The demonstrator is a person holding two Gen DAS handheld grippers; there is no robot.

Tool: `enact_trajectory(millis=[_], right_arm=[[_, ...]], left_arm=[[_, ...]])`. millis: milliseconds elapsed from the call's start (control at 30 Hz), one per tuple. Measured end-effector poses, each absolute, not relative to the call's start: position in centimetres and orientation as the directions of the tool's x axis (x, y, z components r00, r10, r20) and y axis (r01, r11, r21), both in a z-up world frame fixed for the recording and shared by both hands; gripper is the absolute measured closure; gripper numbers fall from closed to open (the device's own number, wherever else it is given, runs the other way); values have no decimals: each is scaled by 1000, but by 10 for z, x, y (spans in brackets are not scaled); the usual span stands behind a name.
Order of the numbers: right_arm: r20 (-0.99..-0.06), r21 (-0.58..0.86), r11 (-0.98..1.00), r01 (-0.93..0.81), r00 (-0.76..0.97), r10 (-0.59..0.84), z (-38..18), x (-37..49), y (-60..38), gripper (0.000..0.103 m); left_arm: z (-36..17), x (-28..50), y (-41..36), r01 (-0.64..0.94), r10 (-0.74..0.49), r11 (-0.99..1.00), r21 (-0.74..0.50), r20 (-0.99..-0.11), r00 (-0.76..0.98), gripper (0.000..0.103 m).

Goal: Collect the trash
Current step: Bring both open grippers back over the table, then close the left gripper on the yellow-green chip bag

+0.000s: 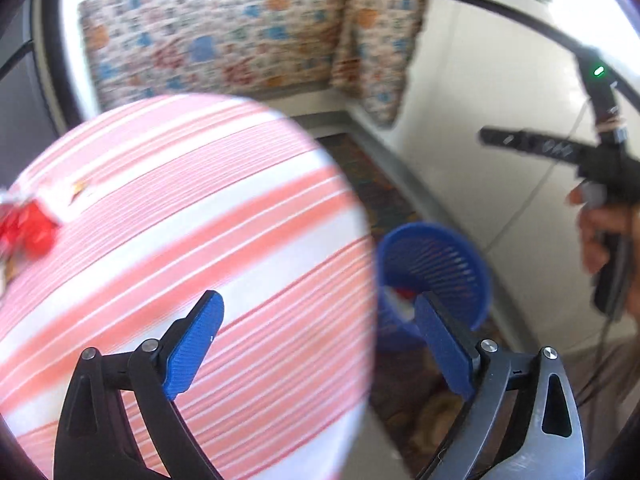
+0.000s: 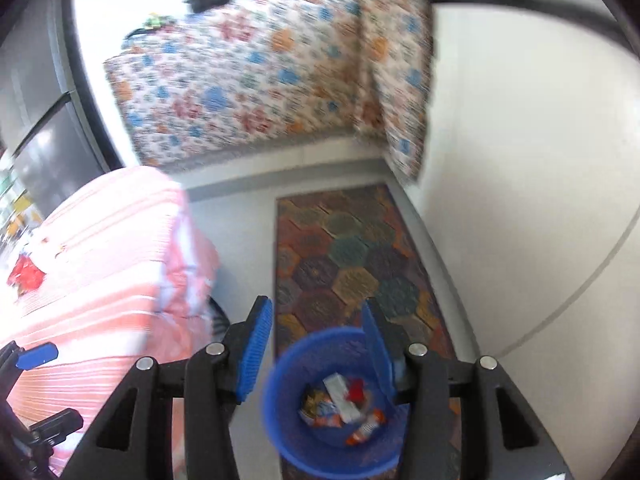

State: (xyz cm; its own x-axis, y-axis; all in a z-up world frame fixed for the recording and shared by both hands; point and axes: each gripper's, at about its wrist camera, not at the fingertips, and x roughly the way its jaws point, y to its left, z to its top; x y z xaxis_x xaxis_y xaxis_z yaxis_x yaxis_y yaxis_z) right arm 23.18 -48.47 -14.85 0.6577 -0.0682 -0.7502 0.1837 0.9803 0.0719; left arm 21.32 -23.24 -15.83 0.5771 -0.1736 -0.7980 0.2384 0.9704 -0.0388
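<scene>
A blue mesh waste basket [image 2: 332,404] stands on the floor beside the table, with several wrappers [image 2: 344,408] lying in it. My right gripper [image 2: 320,356] hangs right above the basket, open, nothing between its blue pads. The basket [image 1: 436,276] also shows in the left wrist view, past the table's edge. My left gripper [image 1: 316,344] is wide open and empty over the table's near right edge. A red crumpled wrapper [image 1: 28,228] lies at the far left of the pink-striped tablecloth [image 1: 200,240]; the same wrapper [image 2: 26,276] appears in the right wrist view.
A patterned hexagon rug [image 2: 352,260] runs under the basket. A floral-covered sofa [image 1: 224,36] stands behind the table. A hand [image 1: 600,236] holds the right gripper's handle at right. White tiled floor [image 2: 520,200] lies to the right.
</scene>
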Motion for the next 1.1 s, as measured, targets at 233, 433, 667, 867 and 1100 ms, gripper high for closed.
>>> enact_trajectory(millis=[233,433,667,867,1100], right_arm=[[-724,66,996,-66,684,93,-146,242,-357,50],[-755,84,970,-226,621,210,-167,242,-256,50],[-791,70,950,-304,564,239,-192,243,-182,50],[-785,16,946,-322,583,211,-199,246,-157,40],[-776,12,946,-323,594,212,-200,244,-159,40]], left_arm=[[-172,184,-112,4,25,999,33,-808,589,6],[-178,177,-33,-140,126,989,53,-802,584,6],[-186,184,11,-197,141,980,32,-810,570,2],[-187,211,25,-186,139,982,40,-817,560,0],[-167,263,37,-183,169,981,69,-764,623,2]])
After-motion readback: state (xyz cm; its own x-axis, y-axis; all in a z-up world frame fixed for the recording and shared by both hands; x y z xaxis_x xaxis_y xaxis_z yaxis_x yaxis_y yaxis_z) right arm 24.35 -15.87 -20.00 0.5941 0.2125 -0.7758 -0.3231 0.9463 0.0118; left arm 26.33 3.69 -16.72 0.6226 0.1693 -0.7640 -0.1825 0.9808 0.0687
